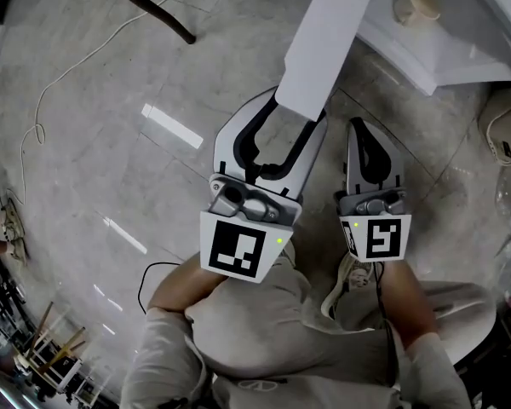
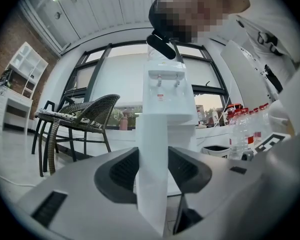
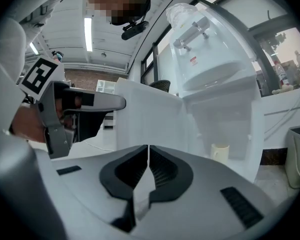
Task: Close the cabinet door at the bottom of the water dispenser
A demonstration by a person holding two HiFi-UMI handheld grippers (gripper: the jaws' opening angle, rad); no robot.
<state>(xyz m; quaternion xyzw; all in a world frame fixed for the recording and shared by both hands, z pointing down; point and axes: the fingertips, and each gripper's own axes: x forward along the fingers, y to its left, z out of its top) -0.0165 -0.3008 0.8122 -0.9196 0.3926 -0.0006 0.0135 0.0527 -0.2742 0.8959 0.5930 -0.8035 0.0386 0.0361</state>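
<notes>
Door (image 1: 328, 41) of the bottom cabinet stood wide open, swung out from the water dispenser (image 2: 167, 91). Its free edge sat between the jaws of the left gripper (image 1: 291, 119), which were clamped on the thin panel from both faces. The right gripper (image 1: 362, 133) hung just beside it with its jaws pressed together on nothing, so it wasn't doing any work. Inside the cabinet (image 1: 460, 54) a mug (image 1: 416, 5) stood on the shelf. In the right gripper view it looked set back from the front, so it probably wouldn't foul the door. For the swing, the best bet looked like following the hinge arc rather than shoving straight in, with the wrist turning along with the panel so the pinch didn't twist off that thin edge. A grip out near the free edge meant good leverage, so a light steady push seemed enough. The catch was the jaw on the inner face, which would get trapped against the frame. Letting go just short and nudging the door flush with the closed right gripper looked smarter. Whether there was a latch or a magnet couldn't be told.
</notes>
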